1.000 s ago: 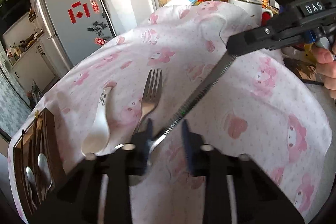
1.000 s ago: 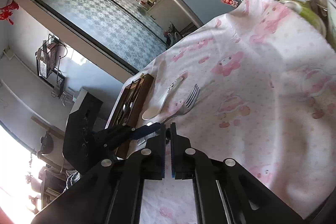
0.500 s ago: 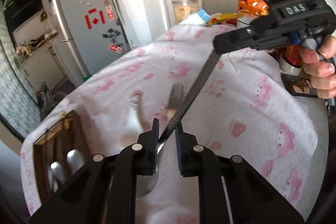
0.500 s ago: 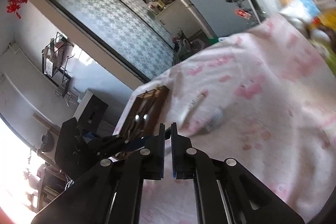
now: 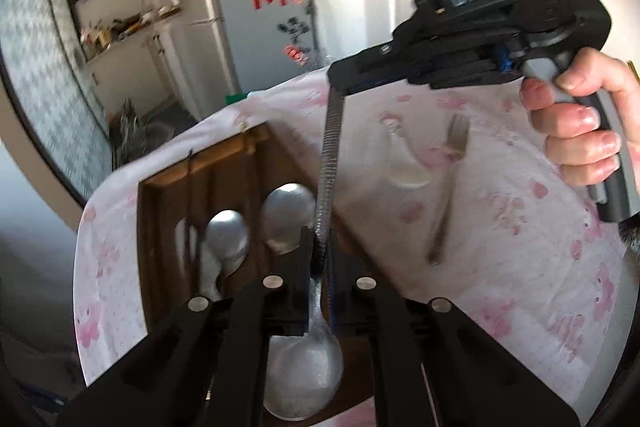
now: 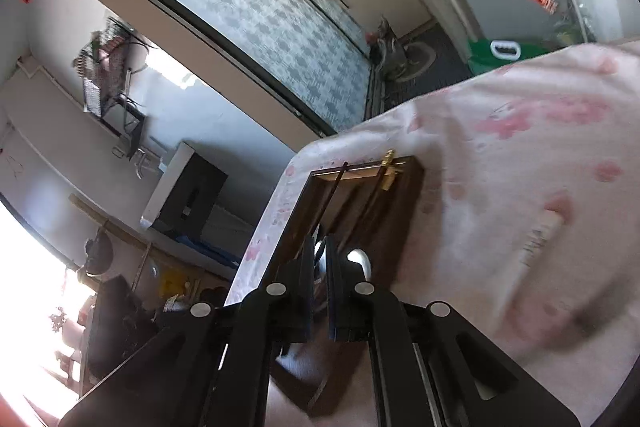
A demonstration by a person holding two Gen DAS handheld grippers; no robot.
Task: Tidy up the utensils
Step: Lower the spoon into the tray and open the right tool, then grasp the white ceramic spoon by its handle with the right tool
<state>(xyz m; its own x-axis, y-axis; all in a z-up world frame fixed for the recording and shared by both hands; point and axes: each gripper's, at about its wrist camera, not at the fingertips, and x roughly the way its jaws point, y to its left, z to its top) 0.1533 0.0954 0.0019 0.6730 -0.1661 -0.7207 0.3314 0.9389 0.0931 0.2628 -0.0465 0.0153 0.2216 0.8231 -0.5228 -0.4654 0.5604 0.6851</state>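
A metal spoon with a ribbed handle (image 5: pixel 328 163) hangs over the wooden tray (image 5: pixel 168 187), its bowl (image 5: pixel 304 379) low under my left gripper (image 5: pixel 322 255). The left jaws are closing, and the pads press on the spoon's neck. My right gripper (image 5: pixel 338 87) is shut on the far end of the handle, with a hand on its grip. In the right wrist view the right gripper (image 6: pixel 320 251) points at the tray (image 6: pixel 352 171), a sliver of shiny metal between its pads. Two metal spoons (image 5: pixel 228 231) lie in the tray's slots.
A white ceramic spoon (image 5: pixel 404 163) and a fork (image 5: pixel 452 163) lie on the pink patterned tablecloth (image 5: pixel 500 267), right of the tray. The tray sits at the table's left edge. A fridge (image 5: pixel 248 19) and cabinets stand beyond the table.
Both grippers have carried the ribbed spoon left, from above the fork and white spoon to above the wooden tray. The left jaws have closed in on the spoon.
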